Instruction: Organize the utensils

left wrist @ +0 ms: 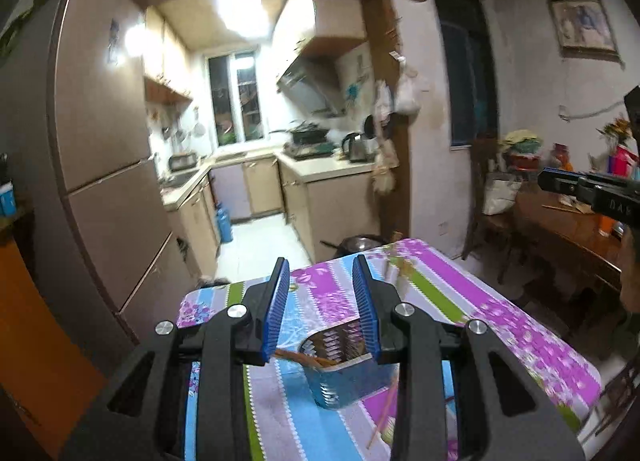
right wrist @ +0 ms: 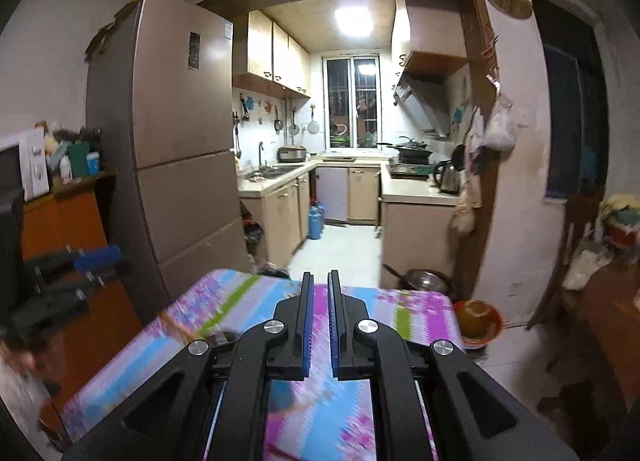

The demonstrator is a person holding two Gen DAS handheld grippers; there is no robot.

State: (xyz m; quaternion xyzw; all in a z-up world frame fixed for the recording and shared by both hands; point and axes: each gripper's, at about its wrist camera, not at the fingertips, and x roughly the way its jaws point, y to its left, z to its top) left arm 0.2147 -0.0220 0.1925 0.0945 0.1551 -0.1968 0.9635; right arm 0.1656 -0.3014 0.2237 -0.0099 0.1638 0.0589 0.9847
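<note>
Two grippers were raised above the cloth-covered surface (left wrist: 460,293), neither holding anything. Nearest the left camera, the left gripper (left wrist: 322,307) had its blue fingers (left wrist: 276,309) spread wide apart, and below them stood a slotted metal utensil holder (left wrist: 344,377) with wooden chopsticks (left wrist: 308,359) leaning inside. One more stick (left wrist: 382,417) lay on the cloth just beside the holder. The right gripper (right wrist: 319,325) had its fingers drawn nearly together — a narrow gap remained, with nothing between them. Chopsticks would likely be light, stiff and thin, apt to roll; mid-shaft looks the safest hold. The holder seems rigid and would probably tip if nudged at the rim. Motion blur smeared the cloth in the right view — a brownish streak there could not be identified. Farther off, the kitchen (right wrist: 344,189) lay beyond.
</note>
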